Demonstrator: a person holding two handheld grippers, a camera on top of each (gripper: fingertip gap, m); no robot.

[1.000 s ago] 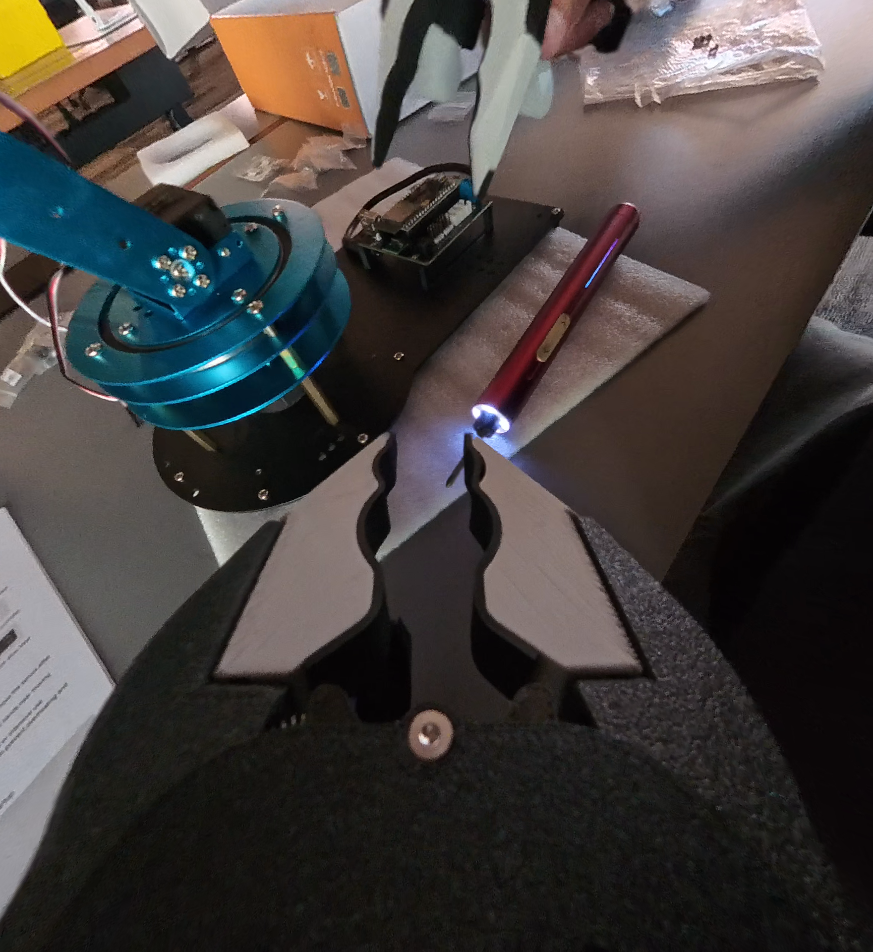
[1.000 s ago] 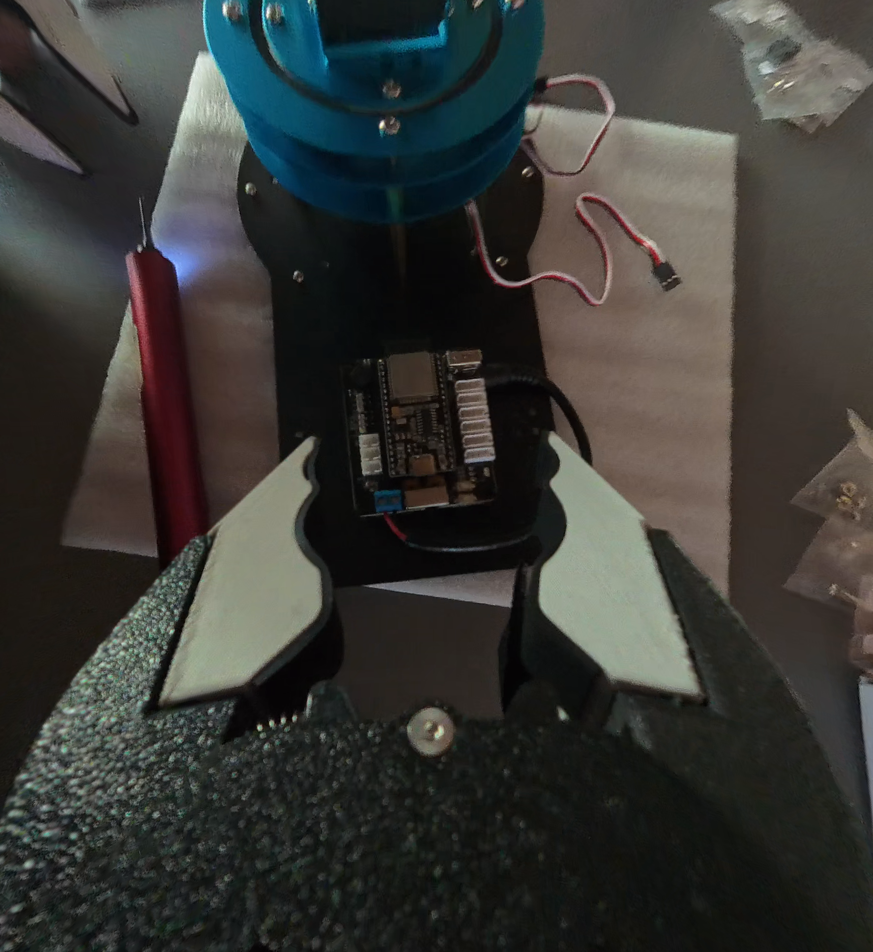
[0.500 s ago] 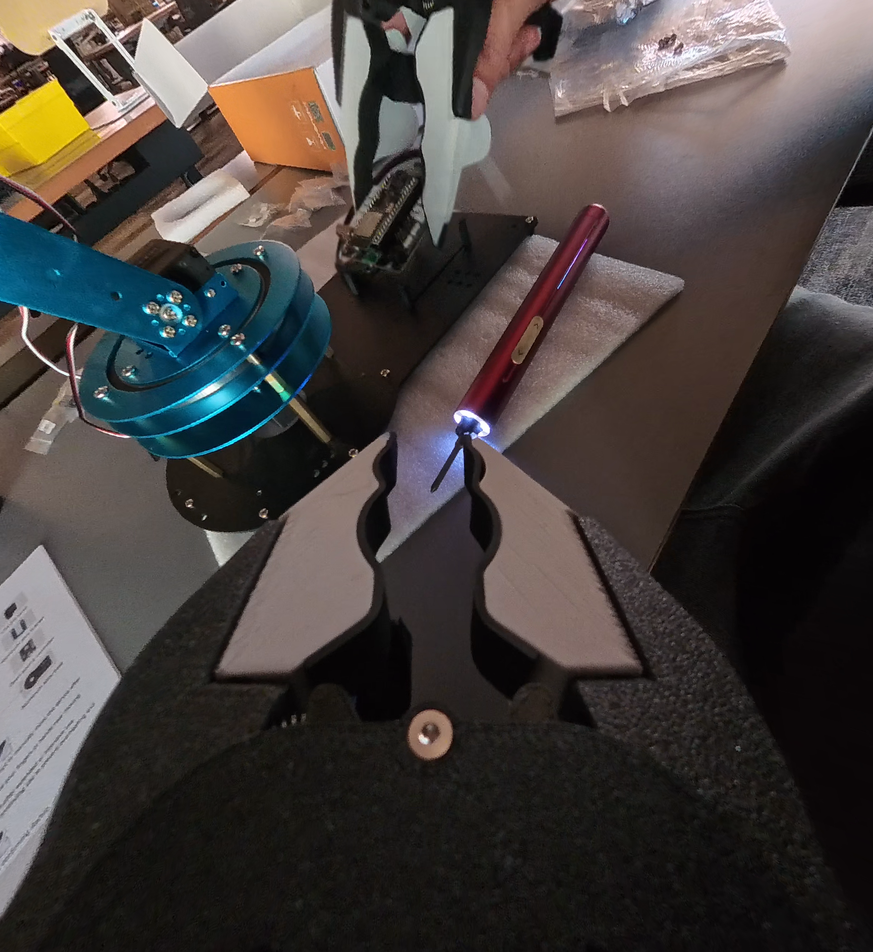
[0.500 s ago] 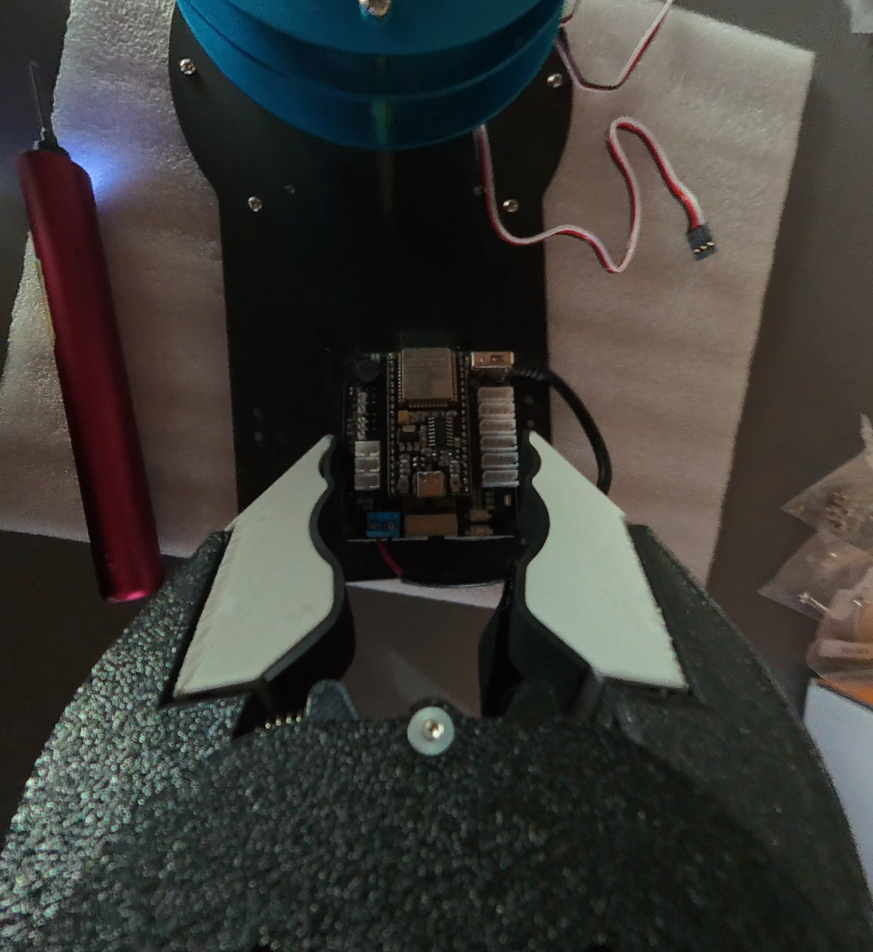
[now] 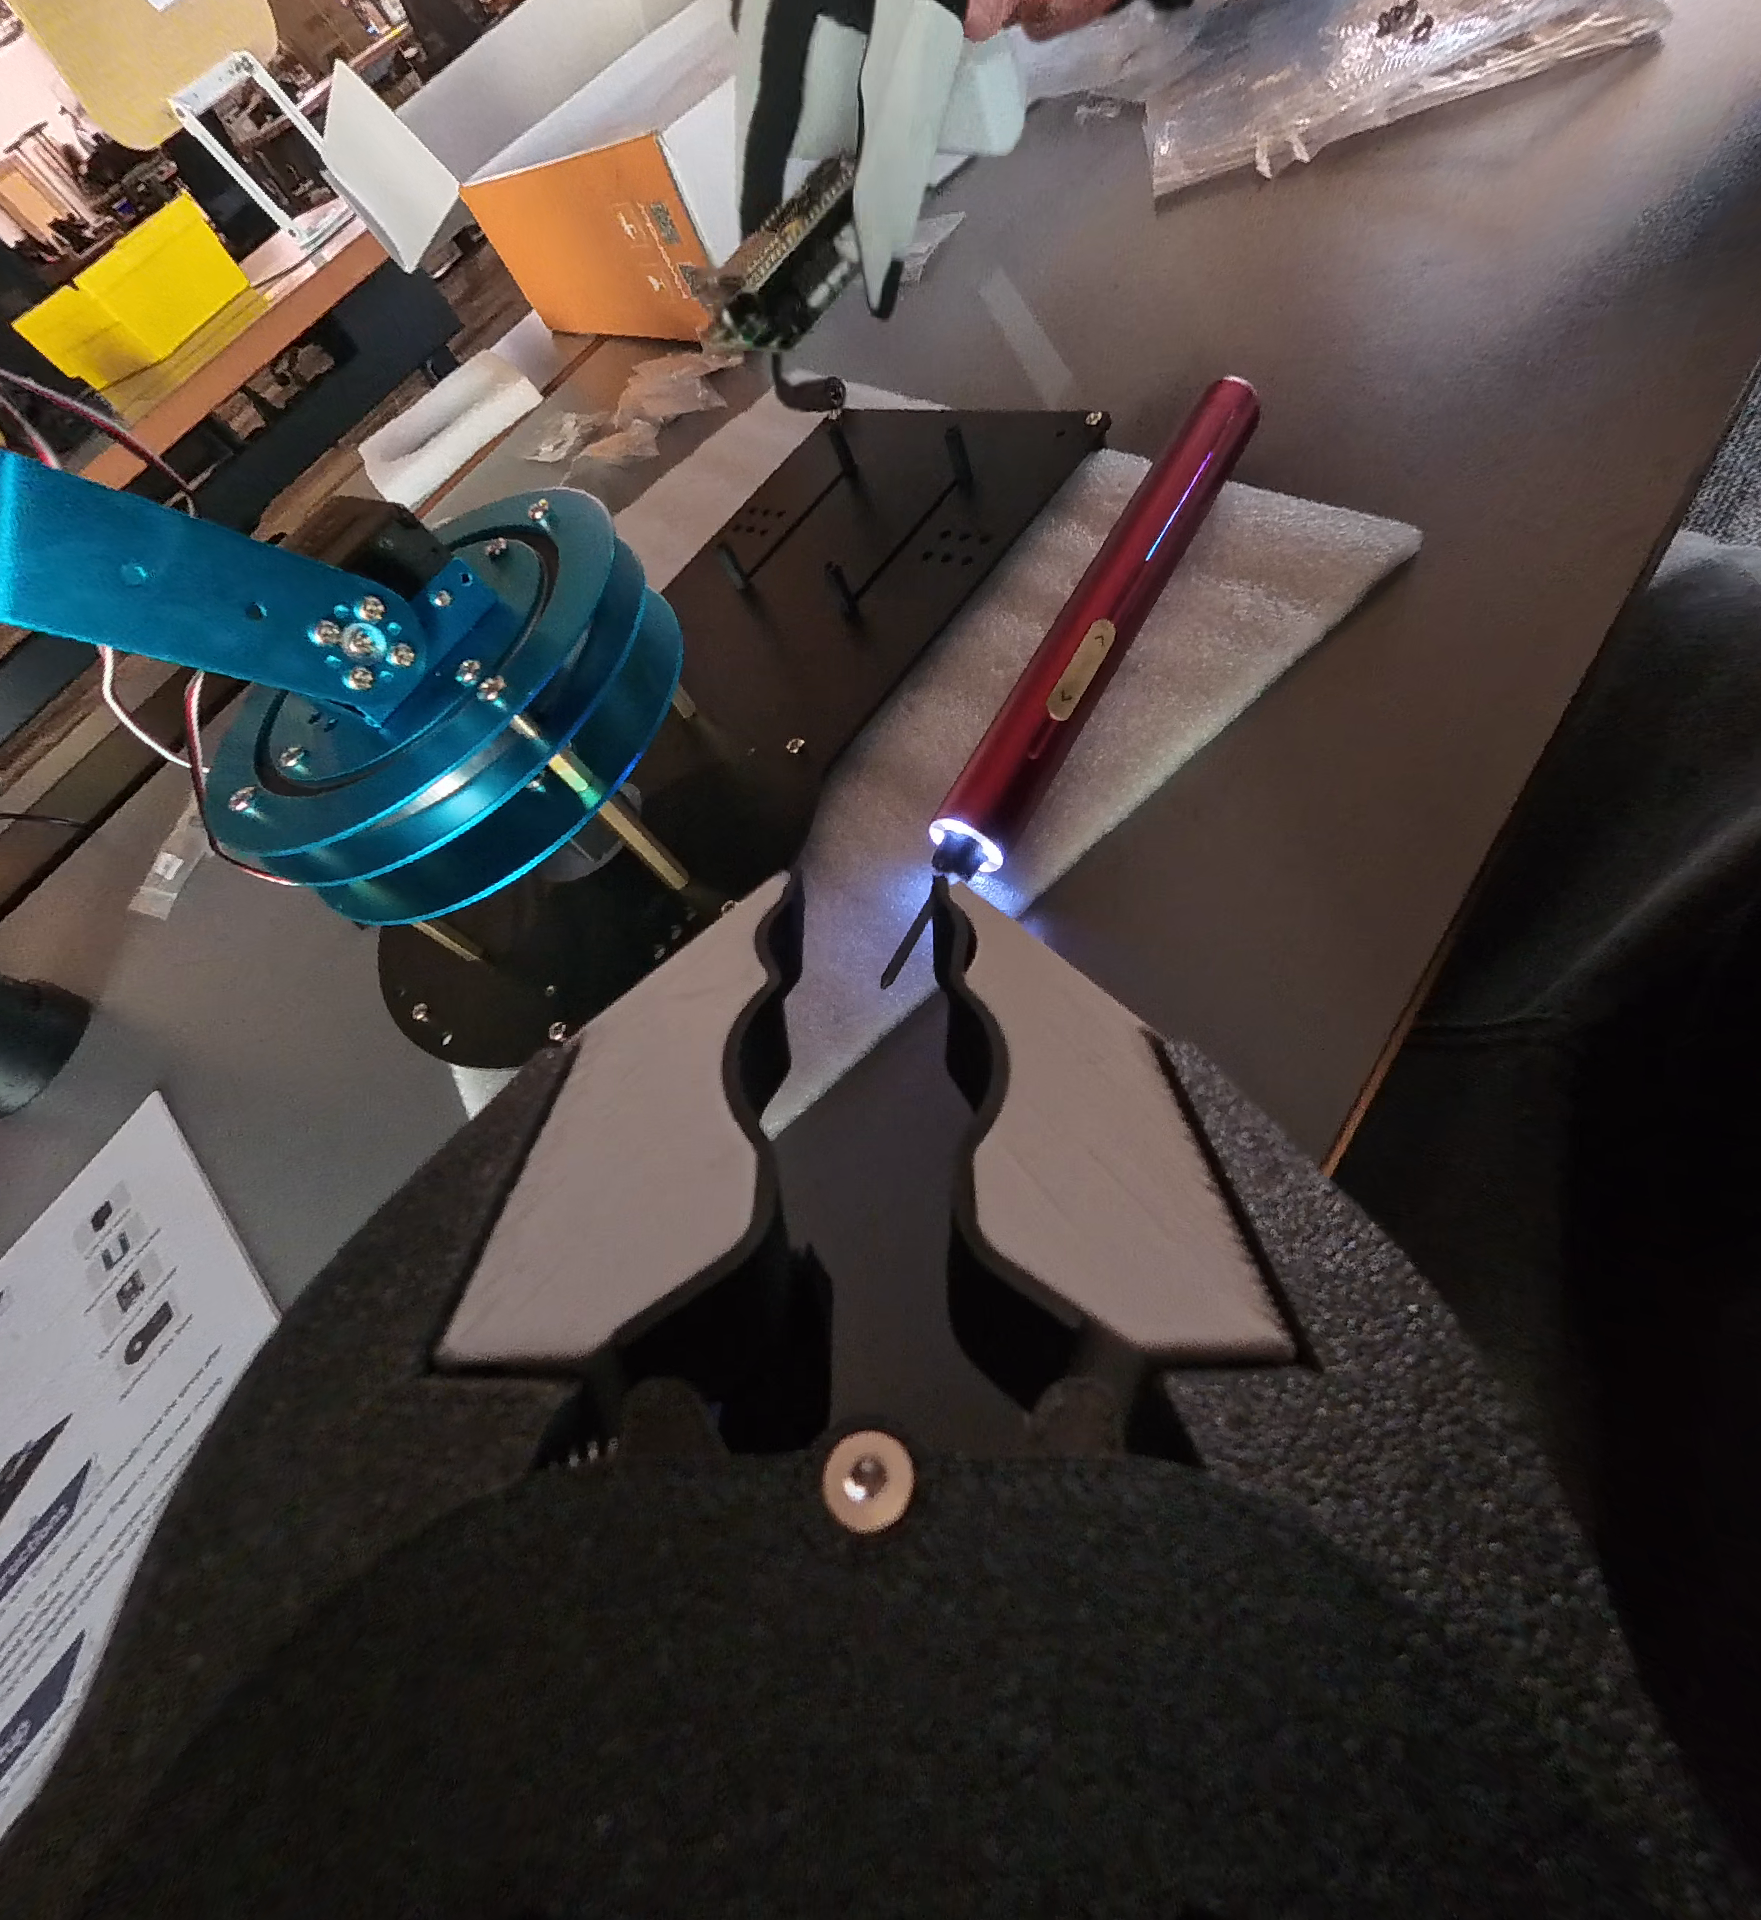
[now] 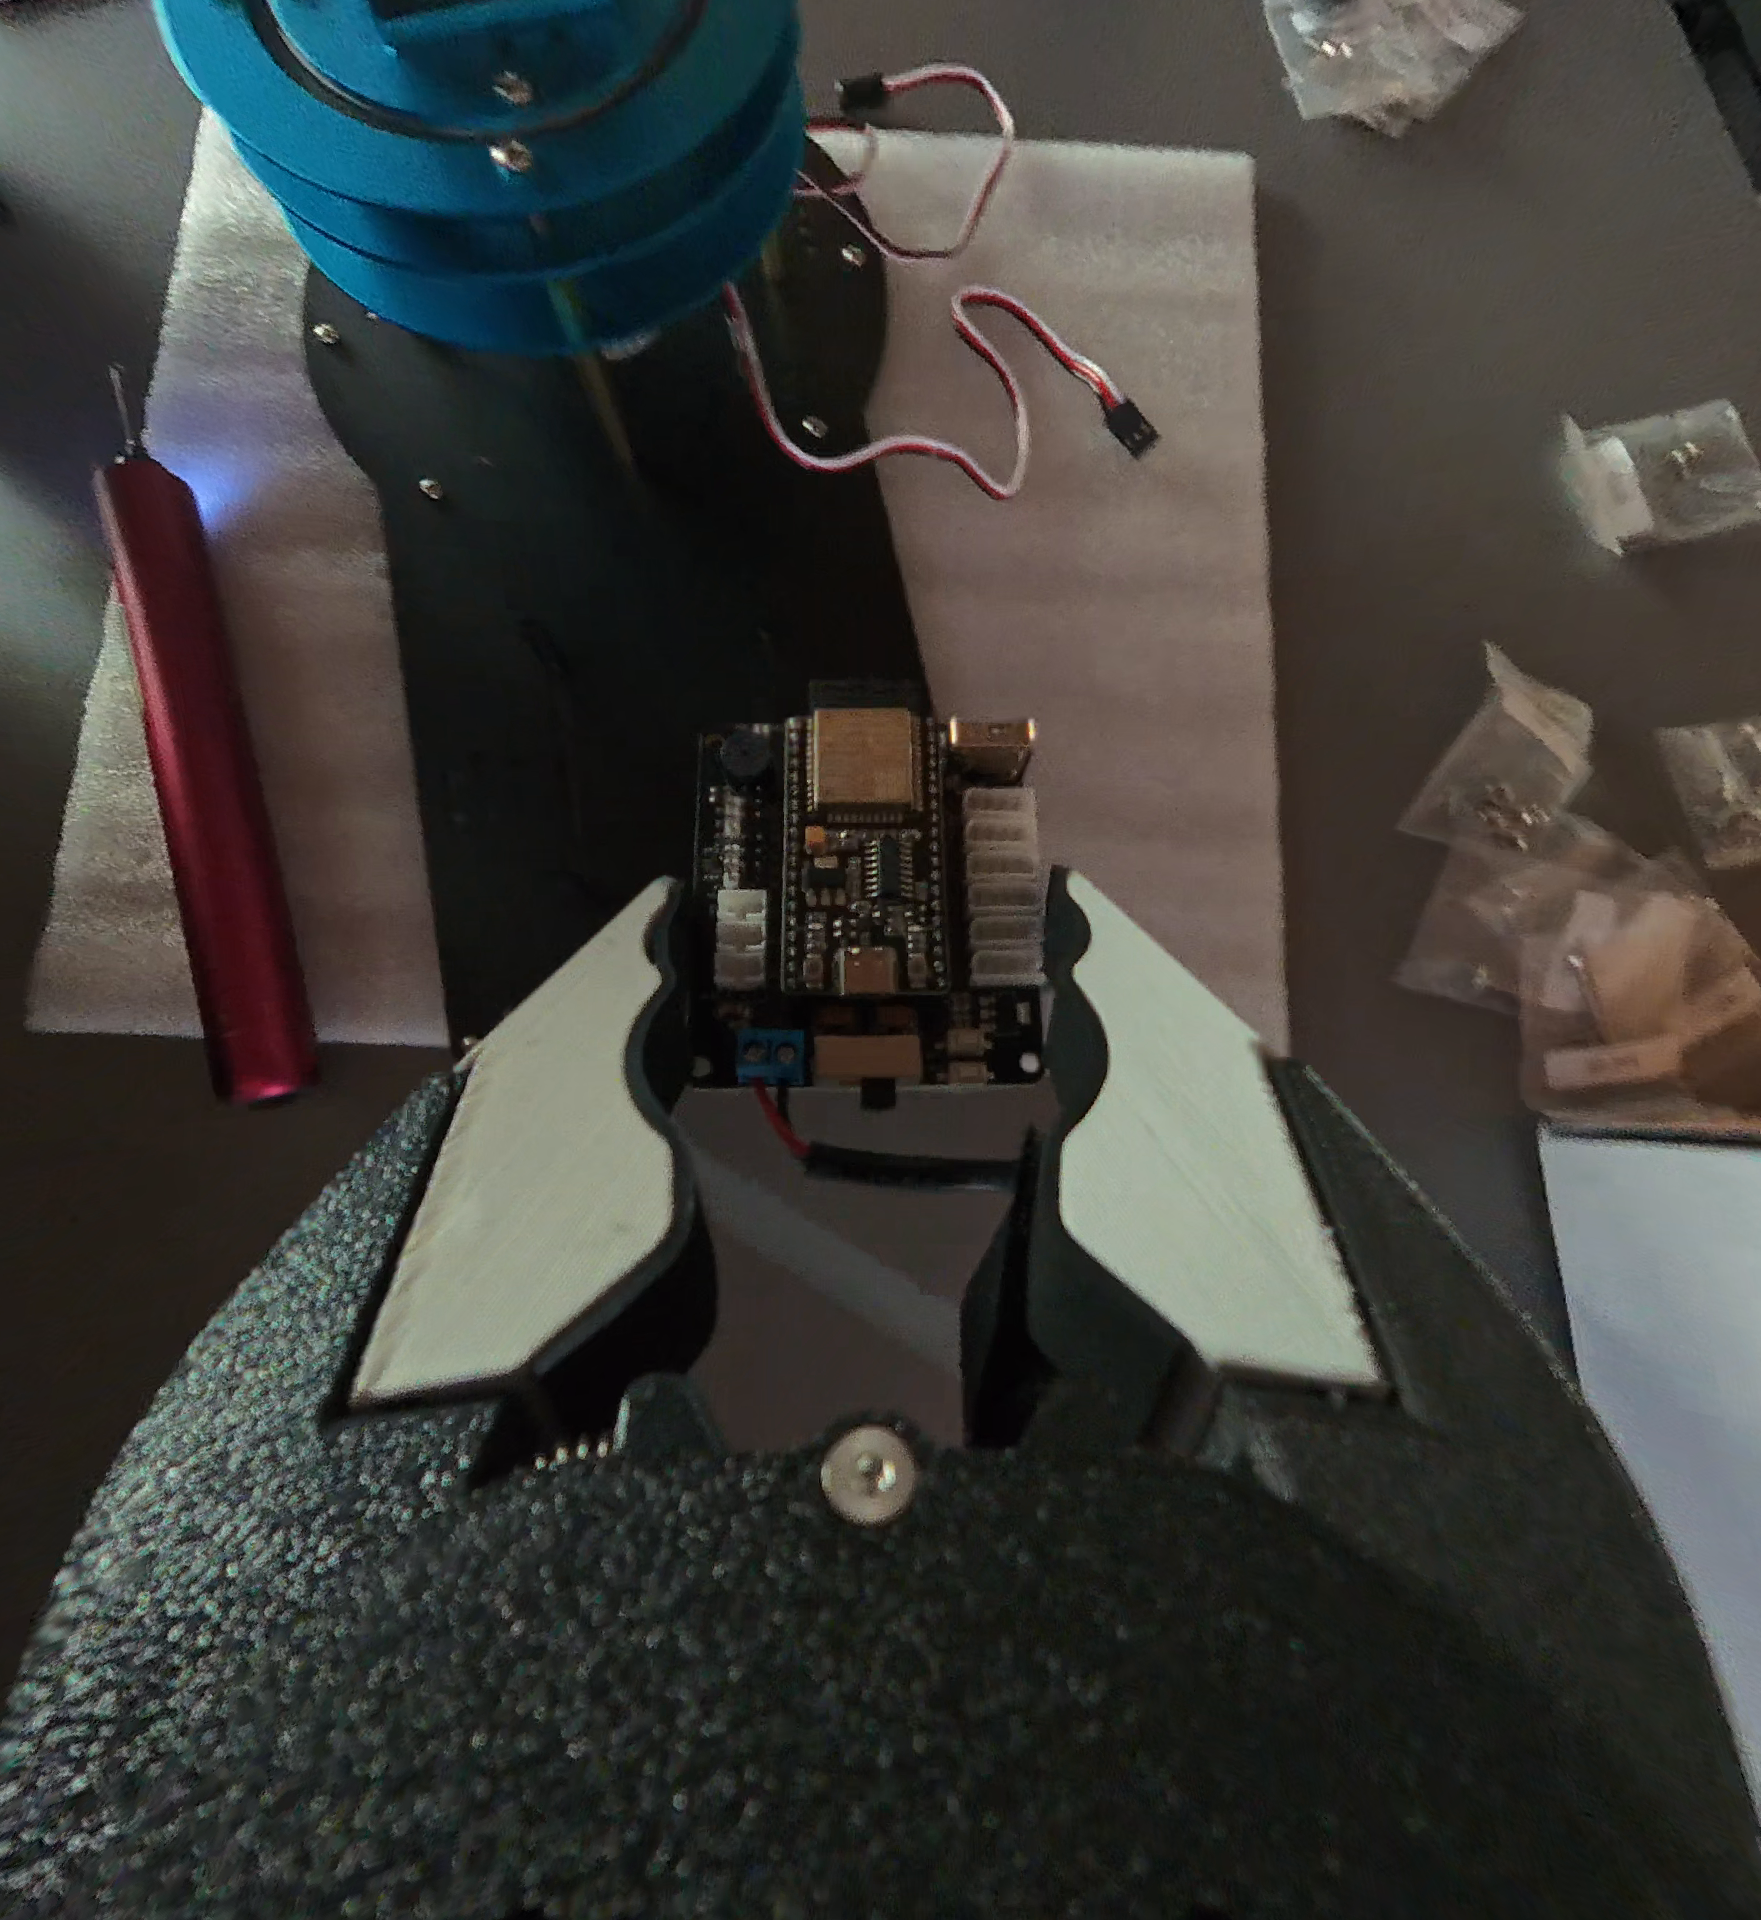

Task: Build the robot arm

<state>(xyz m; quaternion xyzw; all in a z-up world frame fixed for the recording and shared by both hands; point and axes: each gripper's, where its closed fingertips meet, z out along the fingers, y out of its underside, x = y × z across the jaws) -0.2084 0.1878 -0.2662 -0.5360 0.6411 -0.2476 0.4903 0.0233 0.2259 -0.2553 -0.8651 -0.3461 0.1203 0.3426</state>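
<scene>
Presently, the right gripper [image 6: 860, 914] is clamping a black microcontroller board [image 6: 871, 904] by its two long edges and holding it clear above the black base plate [image 6: 564, 665]; a short black cable is trailing beneath it. Judged light, stiff and fragile, the board is best taken by its bare edges, away from the white connectors. The left gripper [image 5: 860, 914] is hovering empty, fingers a little apart, with the bit of a lit red electric screwdriver [image 5: 1094, 623] lying between its tips. The screwdriver is resting on a white foam sheet [image 5: 1271, 582]. A blue turntable assembly [image 5: 440, 717] is standing on the plate, servo wires [image 6: 959, 312] lying beside it. Small hardware bags [image 6: 1582, 831] are lying on the grey surface [image 5: 1427, 312].
</scene>
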